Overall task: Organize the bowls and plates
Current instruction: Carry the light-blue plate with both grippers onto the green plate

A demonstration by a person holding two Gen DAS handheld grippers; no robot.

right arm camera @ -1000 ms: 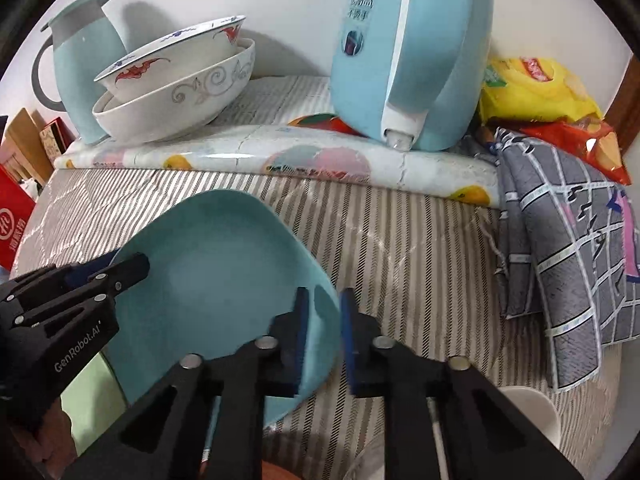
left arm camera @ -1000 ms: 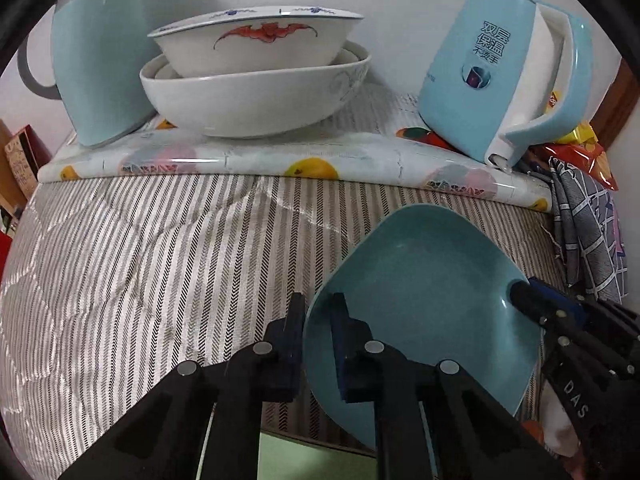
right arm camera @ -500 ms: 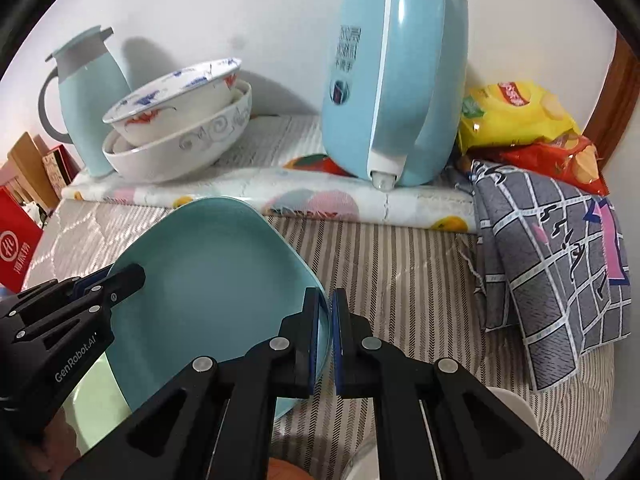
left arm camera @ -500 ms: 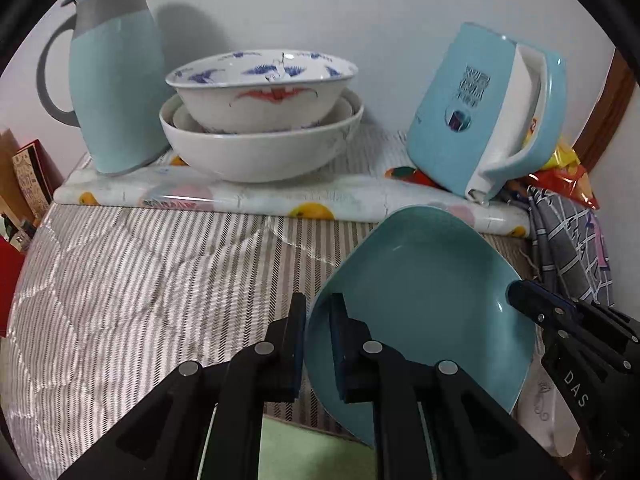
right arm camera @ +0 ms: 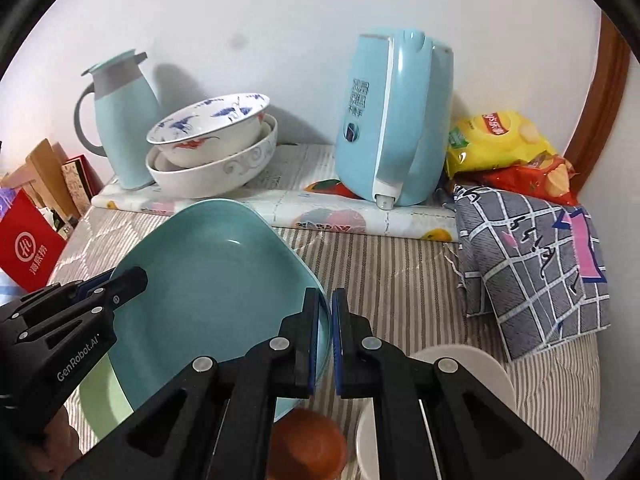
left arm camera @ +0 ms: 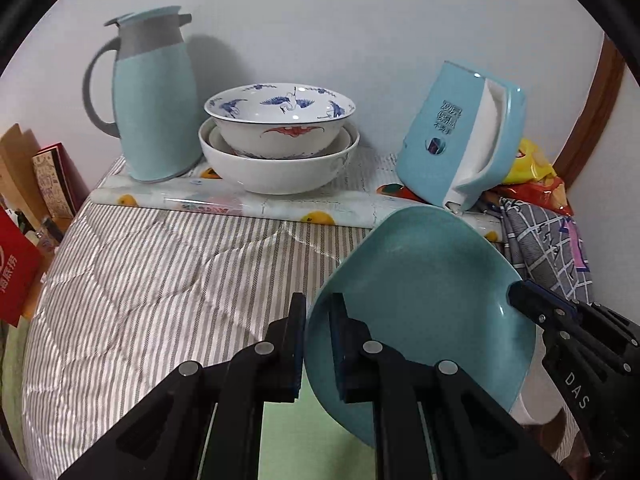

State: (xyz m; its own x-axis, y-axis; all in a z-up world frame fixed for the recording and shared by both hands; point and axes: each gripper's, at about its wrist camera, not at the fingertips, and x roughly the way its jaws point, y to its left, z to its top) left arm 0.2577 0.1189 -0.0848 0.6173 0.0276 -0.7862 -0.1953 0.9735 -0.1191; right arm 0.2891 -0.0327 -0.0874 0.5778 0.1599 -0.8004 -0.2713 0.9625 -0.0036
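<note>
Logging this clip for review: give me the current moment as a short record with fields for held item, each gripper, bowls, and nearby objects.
held item: teal plate, tilted, lifted above the striped cloth
left gripper: clamped on the plate's left rim
right gripper: clamped on the opposite rim
bowls: crane-patterned bowl nested in a larger white bowl at the back
nearby: thermal jug left of the bowls, blue electric kettle right of them, chip bags, checked cloth
under plate: pale green plate, partly hidden

White wall (left arm camera: 360,20), wooden door frame (right arm camera: 600,92), striped bedcover (left arm camera: 140,280)
</note>
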